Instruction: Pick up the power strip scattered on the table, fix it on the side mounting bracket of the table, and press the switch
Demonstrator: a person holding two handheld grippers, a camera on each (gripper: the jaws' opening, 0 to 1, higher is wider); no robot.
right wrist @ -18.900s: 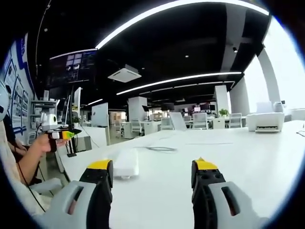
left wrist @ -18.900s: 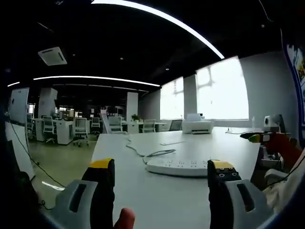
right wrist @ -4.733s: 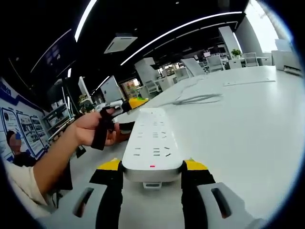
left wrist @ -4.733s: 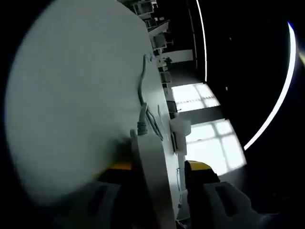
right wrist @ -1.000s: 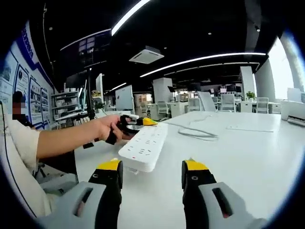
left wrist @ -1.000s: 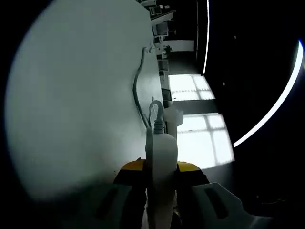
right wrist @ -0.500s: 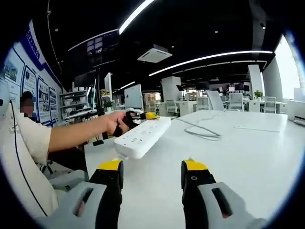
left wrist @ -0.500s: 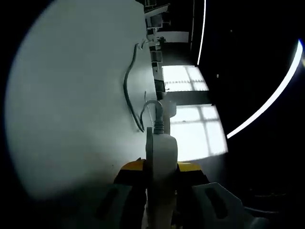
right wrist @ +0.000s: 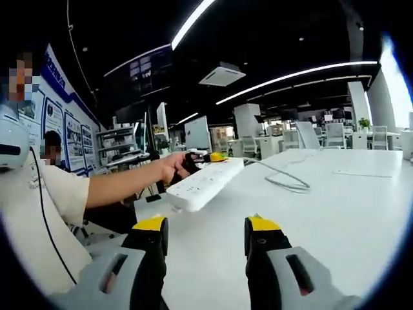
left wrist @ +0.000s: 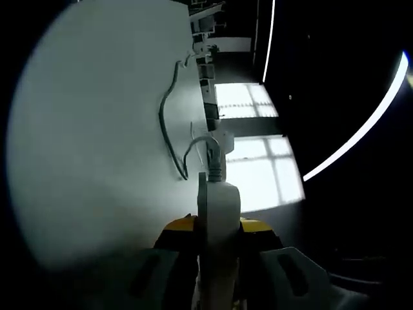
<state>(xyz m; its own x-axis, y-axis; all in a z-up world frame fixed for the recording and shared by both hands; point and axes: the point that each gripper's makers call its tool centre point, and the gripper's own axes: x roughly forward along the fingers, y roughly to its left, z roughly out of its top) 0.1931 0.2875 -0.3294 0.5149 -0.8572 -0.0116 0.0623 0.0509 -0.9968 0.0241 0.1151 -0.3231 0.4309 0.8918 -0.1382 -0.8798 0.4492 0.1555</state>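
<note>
White power strip [right wrist: 205, 179], grey cable [left wrist: 169, 123], white table [right wrist: 335, 213], yellow-tipped black hand-held gripper [right wrist: 205, 234].

Office chairs [right wrist: 333, 135] and desks stand far off (under ceiling light strips [right wrist: 293, 72]), beside wall posters [right wrist: 70, 137].

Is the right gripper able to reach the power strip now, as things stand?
Probably yes. The right gripper is open and empty. The power strip, held at its far end by the left gripper, hangs above the table, with nothing between.

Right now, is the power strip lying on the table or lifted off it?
Lifted. The power strip hangs above the table, clamped by the left gripper.
</note>
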